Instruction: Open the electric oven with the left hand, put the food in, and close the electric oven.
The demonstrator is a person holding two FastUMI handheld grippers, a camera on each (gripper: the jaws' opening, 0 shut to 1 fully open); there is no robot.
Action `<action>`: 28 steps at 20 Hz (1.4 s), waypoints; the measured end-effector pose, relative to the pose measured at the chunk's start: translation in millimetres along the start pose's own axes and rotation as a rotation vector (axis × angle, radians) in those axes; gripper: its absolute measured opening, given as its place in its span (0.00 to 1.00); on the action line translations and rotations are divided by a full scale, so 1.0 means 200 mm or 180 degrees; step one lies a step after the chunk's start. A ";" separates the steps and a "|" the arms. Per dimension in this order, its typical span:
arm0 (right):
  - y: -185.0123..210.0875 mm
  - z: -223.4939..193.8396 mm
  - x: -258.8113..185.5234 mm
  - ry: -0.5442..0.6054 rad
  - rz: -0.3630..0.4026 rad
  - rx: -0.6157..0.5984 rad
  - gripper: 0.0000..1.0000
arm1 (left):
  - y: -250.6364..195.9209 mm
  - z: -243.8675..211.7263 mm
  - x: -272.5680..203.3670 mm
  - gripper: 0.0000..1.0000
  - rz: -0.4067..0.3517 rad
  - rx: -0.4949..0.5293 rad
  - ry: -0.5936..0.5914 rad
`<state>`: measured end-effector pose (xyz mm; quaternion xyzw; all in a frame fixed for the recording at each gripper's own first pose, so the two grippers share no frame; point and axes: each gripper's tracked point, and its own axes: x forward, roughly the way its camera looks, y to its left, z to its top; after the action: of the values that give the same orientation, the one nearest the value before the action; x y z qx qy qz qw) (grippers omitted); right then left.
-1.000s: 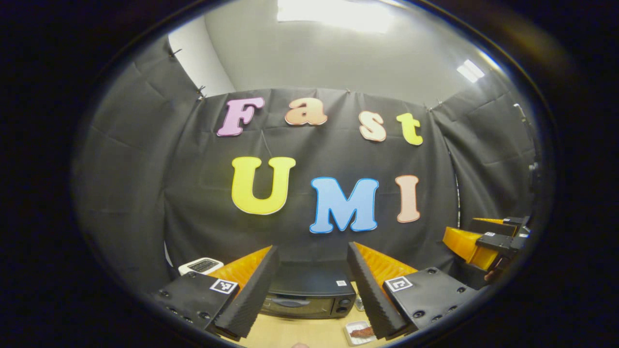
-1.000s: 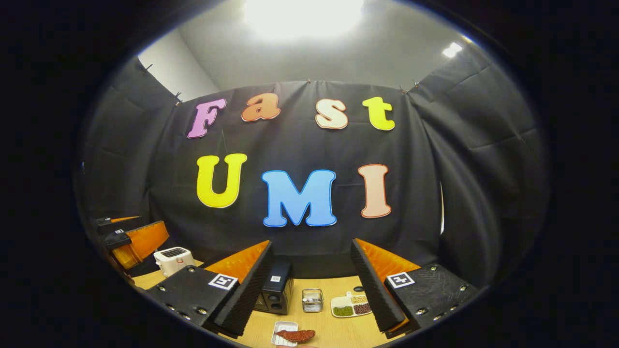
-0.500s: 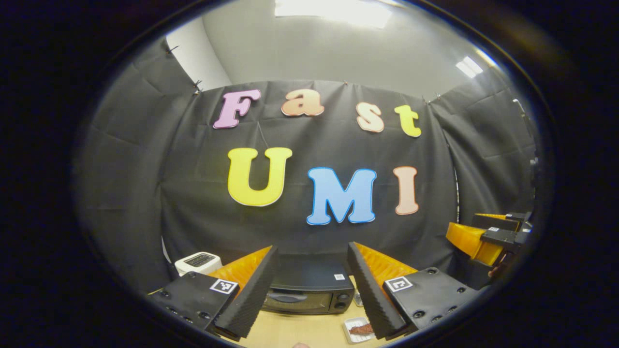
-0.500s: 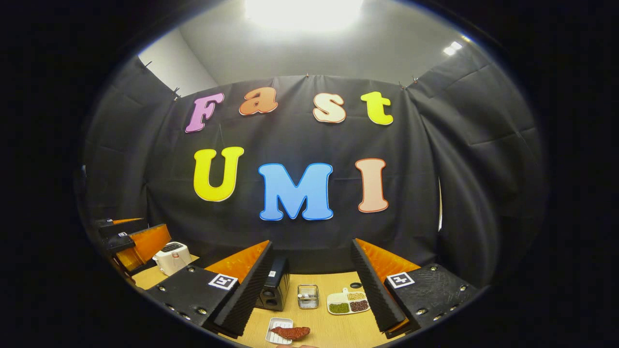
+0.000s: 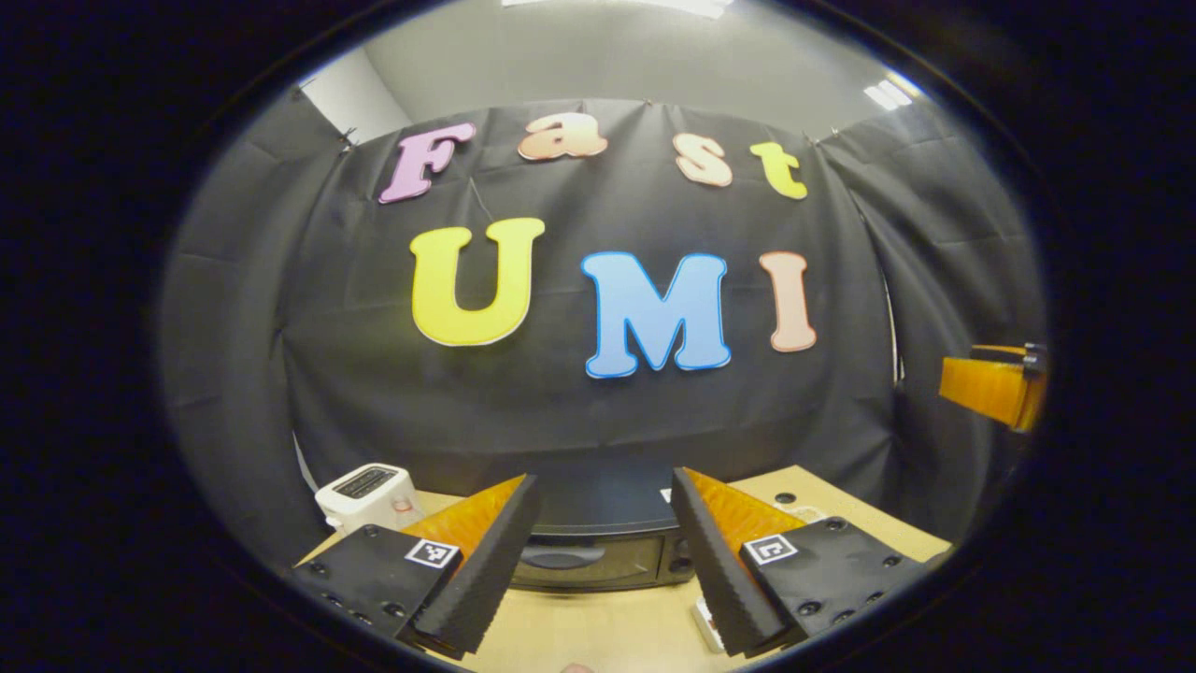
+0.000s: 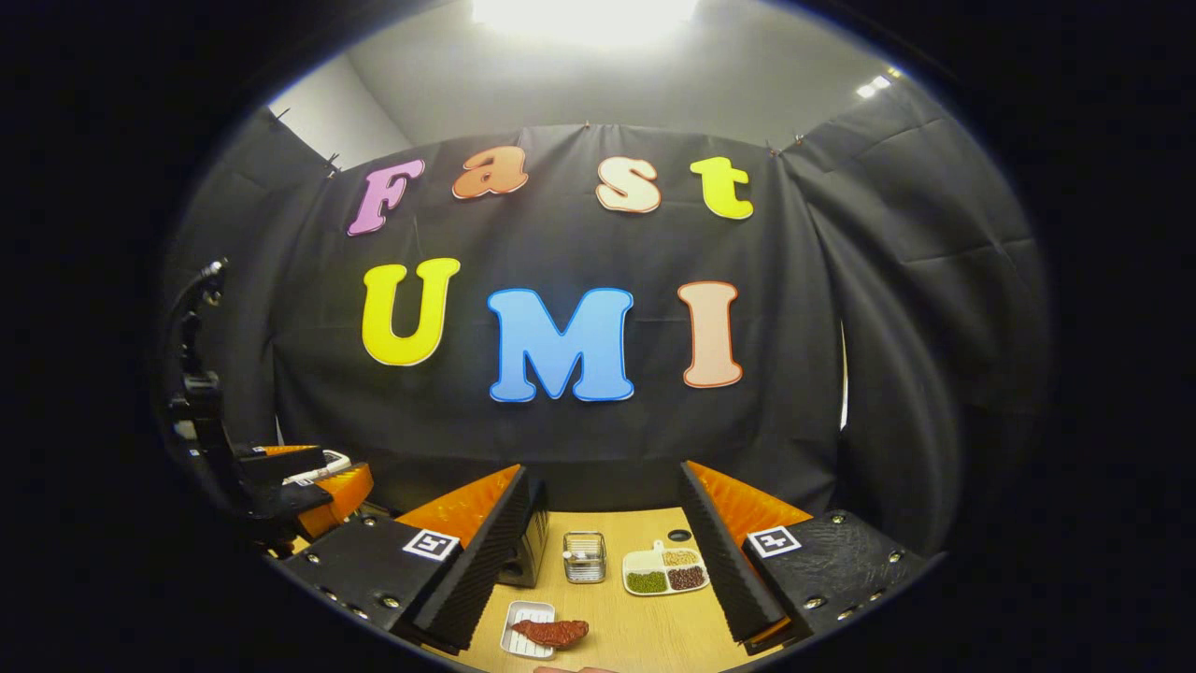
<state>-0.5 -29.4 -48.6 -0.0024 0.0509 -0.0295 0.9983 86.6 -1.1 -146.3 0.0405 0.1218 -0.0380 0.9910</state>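
Oven [image 5: 598, 551] ahead between left jaws, food [image 6: 551, 632] before right jaws; both wide apart, empty

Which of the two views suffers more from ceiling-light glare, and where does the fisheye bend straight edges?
Right gripper view: a ceiling light blows out white at the top, the stronger glare. Left gripper view: only slim bright strips up top, so dimmer, and the black electric oven sits in shade. Both views bow the black cloth wall toward the rim.

One oven [image 5: 598, 547], one toaster [image 5: 366, 494] — two grippers [image 5: 598, 561] [image 6: 603, 551]
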 end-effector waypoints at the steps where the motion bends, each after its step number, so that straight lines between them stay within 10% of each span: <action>1: -0.01 -0.02 0.01 0.0039 -0.0015 -0.0005 0.96 | 0.01 -0.05 0.06 0.98 -0.0015 0.0003 0.0047; 12: -0.16 -0.24 -0.02 0.0397 -0.0367 -0.0147 0.96 | 0.29 -0.73 0.65 0.98 0.0084 -0.0384 0.0905; 28: -0.11 -0.29 -0.03 0.0475 -0.0400 -0.0197 0.96 | 0.28 -0.90 0.60 0.97 0.0101 -0.0125 0.1155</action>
<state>-13.9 -50.6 -105.7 -0.0342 0.1258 -0.0906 0.9873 164.7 63.0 -344.8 0.0293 0.2986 -0.0120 0.9538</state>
